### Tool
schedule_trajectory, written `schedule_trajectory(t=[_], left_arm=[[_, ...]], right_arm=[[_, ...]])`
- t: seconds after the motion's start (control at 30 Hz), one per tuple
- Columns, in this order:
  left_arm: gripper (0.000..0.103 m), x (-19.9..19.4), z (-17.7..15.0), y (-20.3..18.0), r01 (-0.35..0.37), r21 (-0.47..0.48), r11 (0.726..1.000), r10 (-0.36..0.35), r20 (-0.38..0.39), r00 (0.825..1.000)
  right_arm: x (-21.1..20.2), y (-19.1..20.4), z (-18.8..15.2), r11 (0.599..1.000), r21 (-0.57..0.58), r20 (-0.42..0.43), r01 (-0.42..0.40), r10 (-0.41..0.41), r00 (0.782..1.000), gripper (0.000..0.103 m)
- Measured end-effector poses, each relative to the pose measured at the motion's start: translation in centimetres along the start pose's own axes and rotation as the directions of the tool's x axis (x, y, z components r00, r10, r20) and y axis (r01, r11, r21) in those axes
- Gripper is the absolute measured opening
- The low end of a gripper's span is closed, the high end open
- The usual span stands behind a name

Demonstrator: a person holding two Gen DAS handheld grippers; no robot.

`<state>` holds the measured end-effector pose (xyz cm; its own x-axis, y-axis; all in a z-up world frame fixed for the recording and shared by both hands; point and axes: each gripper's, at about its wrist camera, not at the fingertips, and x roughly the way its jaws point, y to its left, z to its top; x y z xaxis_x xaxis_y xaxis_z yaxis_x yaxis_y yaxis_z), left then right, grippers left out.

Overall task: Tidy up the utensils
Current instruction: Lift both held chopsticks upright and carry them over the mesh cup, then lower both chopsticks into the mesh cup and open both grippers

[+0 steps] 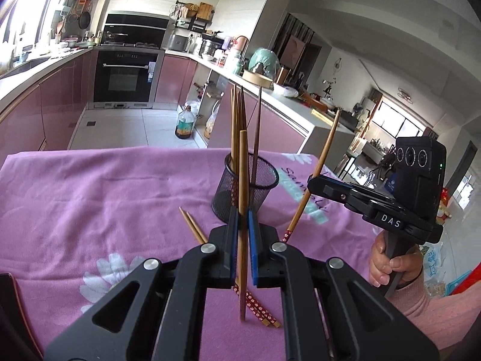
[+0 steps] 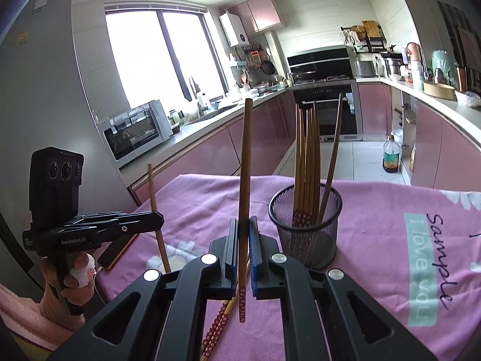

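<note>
- Left wrist view: left gripper is clamping one plain wooden chopstick, standing near upright. Mesh cup is sitting just beyond the tips, slightly right; bundle of chopsticks inside. Two loose chopsticks are lying flat on the purple cloth, nearer than the cup.
- Right wrist view: right gripper is pinching a chopstick w/ red flowered end hanging low. Cup is standing just right of it, black wire, round, open top. Both hands look abt equally near.

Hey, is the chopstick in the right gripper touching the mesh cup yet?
Apart. The right wrist view shows the chopstick upright in the right gripper, with pink cloth visible between it and the mesh cup.
</note>
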<state>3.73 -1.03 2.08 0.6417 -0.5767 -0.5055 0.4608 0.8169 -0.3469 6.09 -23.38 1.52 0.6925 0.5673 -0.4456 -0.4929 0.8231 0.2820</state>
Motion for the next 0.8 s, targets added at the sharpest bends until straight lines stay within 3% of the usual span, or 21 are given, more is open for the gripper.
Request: schedule_trajectory(t=[0.8], left_arm=[[0.007, -0.2, 6.3, -2.0, 0.025, 0.039, 0.999, -0.030, 0.132, 0.991]], right_arm=[[-1.4, -0.5, 4.2, 0.996, -0.049, 0.102, 0.070, -0.065, 0.993, 0.006]])
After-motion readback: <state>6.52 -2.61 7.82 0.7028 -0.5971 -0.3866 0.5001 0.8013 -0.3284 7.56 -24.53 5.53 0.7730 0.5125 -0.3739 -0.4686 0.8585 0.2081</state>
